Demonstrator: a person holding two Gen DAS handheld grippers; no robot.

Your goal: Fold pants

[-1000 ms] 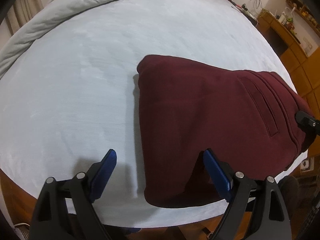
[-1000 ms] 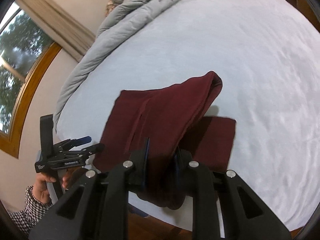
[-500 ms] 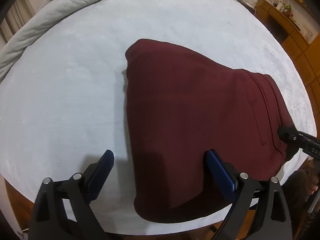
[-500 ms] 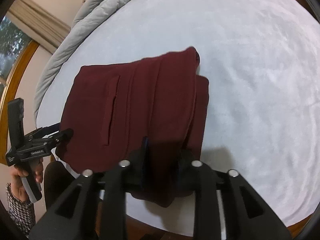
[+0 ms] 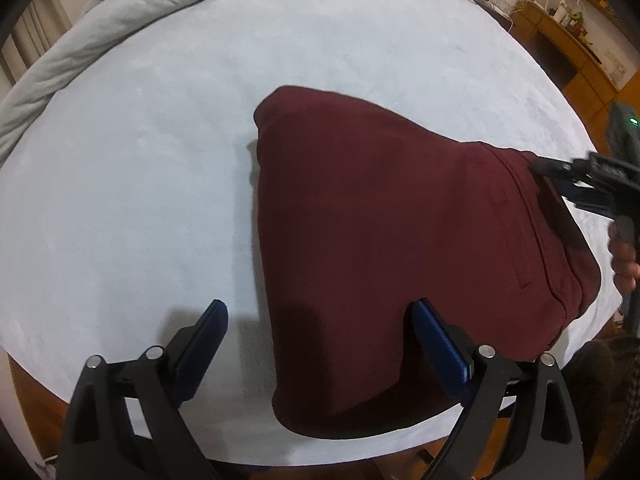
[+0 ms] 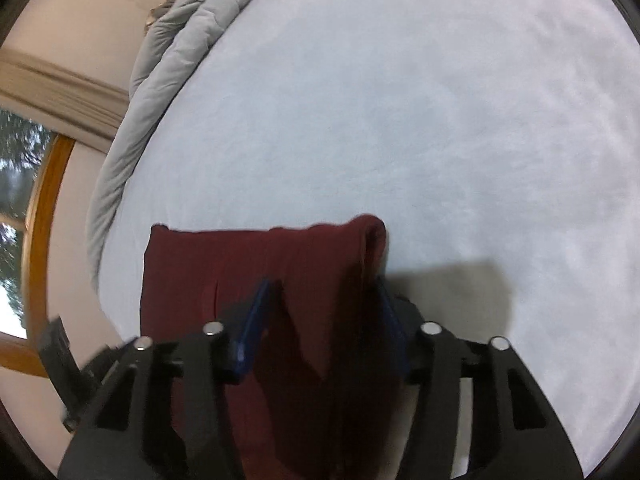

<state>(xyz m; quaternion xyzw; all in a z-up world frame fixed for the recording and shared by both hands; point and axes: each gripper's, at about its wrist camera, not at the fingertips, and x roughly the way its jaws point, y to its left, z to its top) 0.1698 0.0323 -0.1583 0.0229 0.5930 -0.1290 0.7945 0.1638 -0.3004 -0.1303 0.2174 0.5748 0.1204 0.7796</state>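
I see no container in either view, only one pair of maroon pants (image 5: 392, 248) lying folded on the pale blue bed (image 5: 160, 160), close to its near edge, with a single grey quilt (image 5: 120, 12) bunched along the far side. My left claw (image 5: 320, 332) hangs above the near end of the pants with its jaws spread wide and nothing gripped; its left blue pad sits over bare sheet, its right pad over the maroon cloth. My right claw (image 6: 320, 312) is at the waistband end, and a raised fold of the pants (image 6: 320, 280) stands between its two blue pads; the jaws have just been opening, and I see a gap on the left pad's side, so the cloth looks released, though I cannot tell on the right side. From the left wrist view, the right claw (image 5: 560, 176) appears at the waistband corner, with part of a hand (image 5: 624, 256) below it. Two claws, one pair of pants.
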